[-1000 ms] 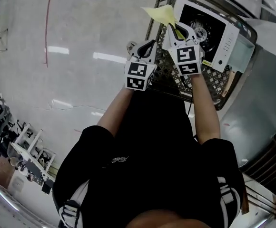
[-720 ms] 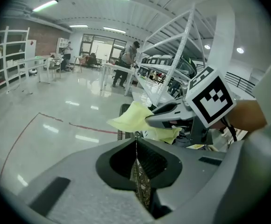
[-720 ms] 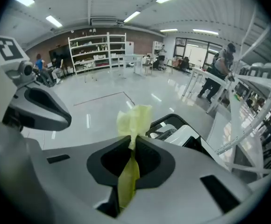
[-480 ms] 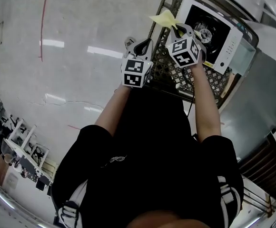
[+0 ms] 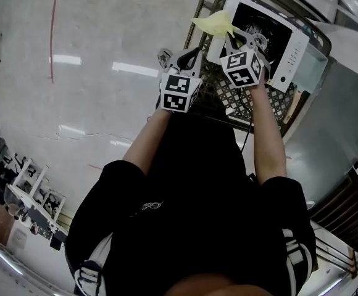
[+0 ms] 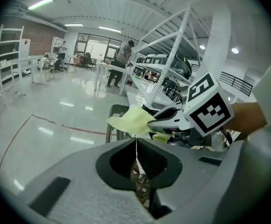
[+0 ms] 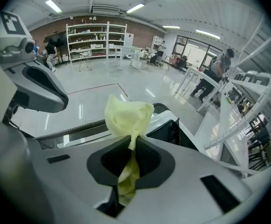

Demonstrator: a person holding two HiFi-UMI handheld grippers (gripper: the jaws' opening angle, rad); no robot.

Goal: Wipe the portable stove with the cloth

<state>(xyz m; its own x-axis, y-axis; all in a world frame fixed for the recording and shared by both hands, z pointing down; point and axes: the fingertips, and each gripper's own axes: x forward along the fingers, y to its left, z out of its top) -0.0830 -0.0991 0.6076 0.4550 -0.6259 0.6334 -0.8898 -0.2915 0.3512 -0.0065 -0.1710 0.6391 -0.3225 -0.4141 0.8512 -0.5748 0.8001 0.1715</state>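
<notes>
The portable stove (image 5: 271,36) is white with a black top and burner, and it lies in a wire basket (image 5: 225,100). My right gripper (image 5: 236,37) is shut on a yellow cloth (image 5: 216,23), which hangs over the stove's near left edge. In the right gripper view the cloth (image 7: 128,118) bunches out of the shut right gripper (image 7: 130,148), with the stove's white rim (image 7: 166,120) just behind. My left gripper (image 5: 180,57) is shut on nothing, just left of the right one and above the basket's edge. In the left gripper view the left gripper (image 6: 136,146) shows only a thin seam, beside the cloth (image 6: 131,120).
The wire basket stands against a grey metal surface (image 5: 333,134) on the right. Polished floor (image 5: 92,73) with a red line spreads to the left. White shelving frames (image 6: 173,55) and tables with distant people (image 6: 119,64) stand farther off.
The right gripper and cloth have edged slightly nearer the stove's left edge. The left gripper has kept beside it, still shut.
</notes>
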